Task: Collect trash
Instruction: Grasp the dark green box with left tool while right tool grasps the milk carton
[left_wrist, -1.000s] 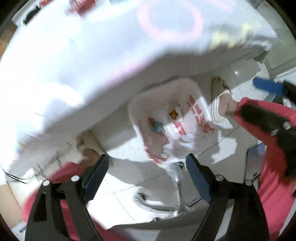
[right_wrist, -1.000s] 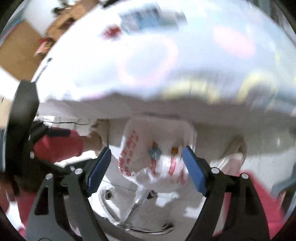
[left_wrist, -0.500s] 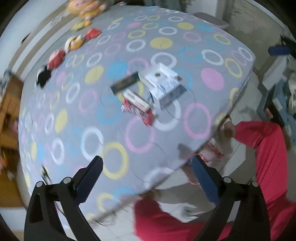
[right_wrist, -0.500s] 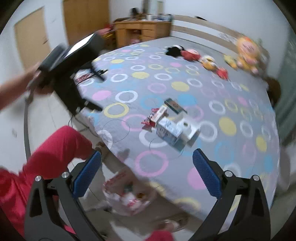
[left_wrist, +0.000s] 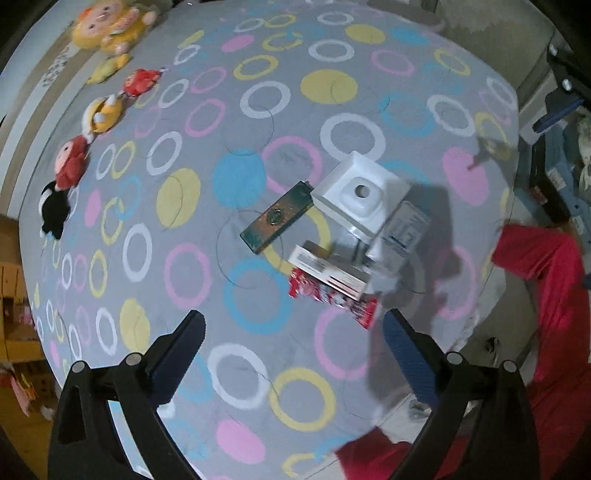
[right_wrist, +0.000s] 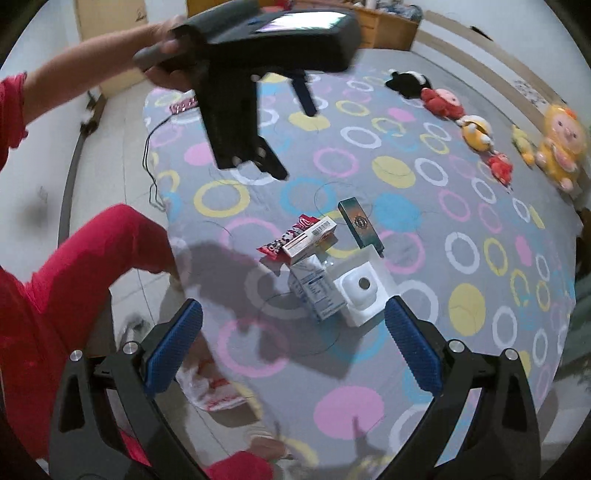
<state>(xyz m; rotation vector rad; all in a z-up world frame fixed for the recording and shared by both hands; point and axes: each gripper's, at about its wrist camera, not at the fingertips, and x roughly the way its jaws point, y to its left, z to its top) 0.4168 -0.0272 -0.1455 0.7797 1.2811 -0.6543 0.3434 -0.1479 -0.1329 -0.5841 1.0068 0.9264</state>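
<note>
A cluster of trash lies on the ring-patterned bed sheet (left_wrist: 240, 295): a white square tray (left_wrist: 360, 194), a dark green flat box (left_wrist: 277, 218), a white carton (left_wrist: 406, 229), a white and orange box (left_wrist: 328, 273) and a red wrapper (left_wrist: 332, 299). The same items show in the right wrist view: tray (right_wrist: 364, 290), carton (right_wrist: 317, 291), green box (right_wrist: 360, 221), red wrapper (right_wrist: 288, 236). My left gripper (left_wrist: 291, 354) is open above the sheet, just short of the wrapper. My right gripper (right_wrist: 291, 343) is open, above the bed's edge. A white plastic bag (right_wrist: 210, 387) hangs below that edge.
Several plush toys (left_wrist: 74, 158) line the far side of the bed. The left gripper's body (right_wrist: 258, 66) hovers over the bed in the right wrist view. My red-clad legs (right_wrist: 74, 277) stand beside the bed. A black cable (right_wrist: 151, 147) runs along the bed's corner.
Both grippers have risen from beside the plastic bag under the bed edge to above the bed. The trash cluster has come into view and grown closer. Both stay open.
</note>
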